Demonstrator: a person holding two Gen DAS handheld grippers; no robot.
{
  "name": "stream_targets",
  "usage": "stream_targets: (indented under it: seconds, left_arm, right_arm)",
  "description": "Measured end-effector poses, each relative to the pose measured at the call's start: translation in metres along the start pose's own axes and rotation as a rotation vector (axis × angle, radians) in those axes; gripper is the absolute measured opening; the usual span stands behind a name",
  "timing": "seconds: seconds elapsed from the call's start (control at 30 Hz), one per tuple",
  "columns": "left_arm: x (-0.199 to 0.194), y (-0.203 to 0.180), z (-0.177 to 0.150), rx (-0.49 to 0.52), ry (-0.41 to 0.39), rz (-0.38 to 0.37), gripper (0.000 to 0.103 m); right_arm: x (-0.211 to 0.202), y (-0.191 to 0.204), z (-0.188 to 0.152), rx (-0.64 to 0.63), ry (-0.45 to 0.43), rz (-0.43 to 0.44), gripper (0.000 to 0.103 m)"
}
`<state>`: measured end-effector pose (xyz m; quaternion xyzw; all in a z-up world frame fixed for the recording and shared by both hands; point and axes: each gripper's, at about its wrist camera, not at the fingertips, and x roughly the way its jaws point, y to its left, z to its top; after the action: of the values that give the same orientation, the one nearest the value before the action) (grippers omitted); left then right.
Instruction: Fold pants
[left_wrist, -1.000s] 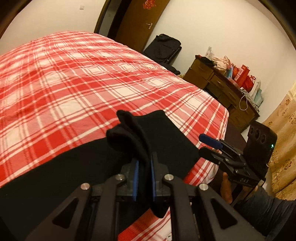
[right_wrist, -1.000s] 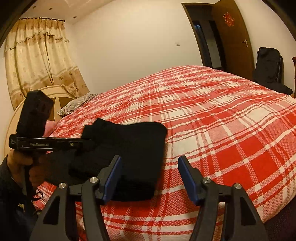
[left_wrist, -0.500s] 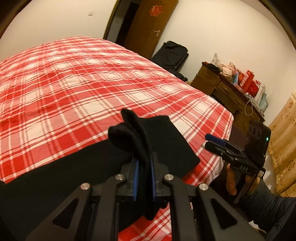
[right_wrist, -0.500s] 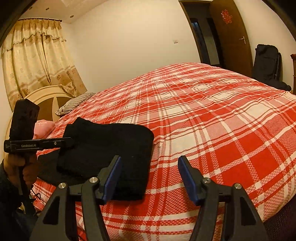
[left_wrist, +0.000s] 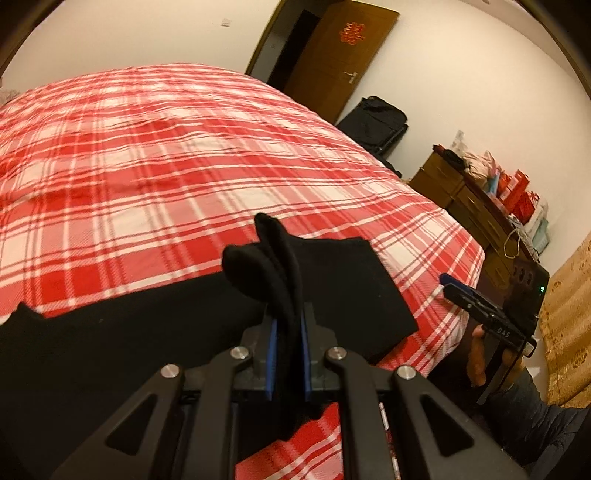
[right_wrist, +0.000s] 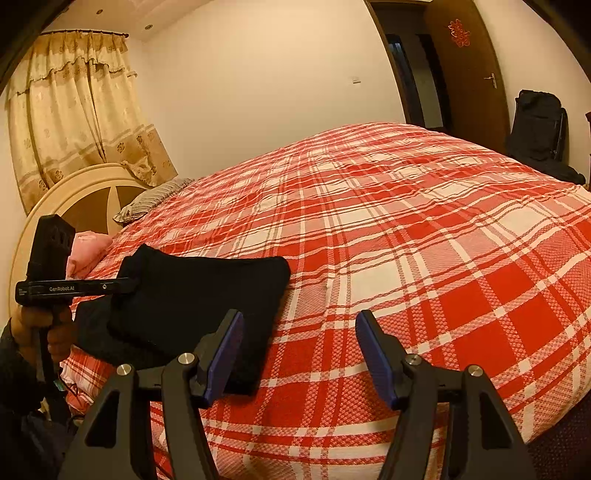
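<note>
Black pants (left_wrist: 343, 288) lie partly folded on the near edge of a red plaid bed (left_wrist: 184, 158). My left gripper (left_wrist: 287, 354) is shut on a bunched fold of the pants and holds it just above the layer below. In the right wrist view the pants (right_wrist: 207, 295) lie as a dark folded stack at the left, with the left gripper (right_wrist: 122, 285) at their far left edge. My right gripper (right_wrist: 299, 354) is open and empty, low over the bed just right of the pants; it also shows in the left wrist view (left_wrist: 448, 284).
A wooden dresser (left_wrist: 469, 206) with red bags stands right of the bed. A black suitcase (left_wrist: 373, 122) stands by the brown door (left_wrist: 340, 55). A headboard (right_wrist: 74, 199), a pillow (right_wrist: 151, 199) and a pink cloth (right_wrist: 86, 247) lie at the bed's head. Curtains (right_wrist: 74, 110) hang behind.
My left gripper has carried the held fold lower and further over the pants, so the folded stack lies flatter. My right gripper stayed open and drew slightly back.
</note>
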<state>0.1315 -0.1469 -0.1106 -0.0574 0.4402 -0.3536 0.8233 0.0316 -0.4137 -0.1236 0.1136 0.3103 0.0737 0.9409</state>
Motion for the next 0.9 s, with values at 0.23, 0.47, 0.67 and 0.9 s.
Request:
stream_targets:
  seconds: [0.23,0.47,0.67,0.9]
  left_arm:
    - [-0.01,0.029,-0.015,-0.063,0.005,0.02,0.011]
    - [-0.014,0.054,-0.023,-0.113,0.01,0.039,0.011]
    - [-0.021,0.062,-0.022,-0.119,-0.007,0.051,0.011]
    - [-0.015,0.071,-0.031,-0.116,0.036,0.074,0.011]
  right_arm:
    - [0.003,0.009,-0.002,-0.025,0.012,0.008,0.065]
    - [0.023,0.069,0.005,-0.191,0.075,0.031,0.065]
    - [0.053,0.098,-0.004,-0.236,0.203,0.162,0.065]
    - [0.058,0.11,-0.022,-0.3,0.261,0.184,0.065]
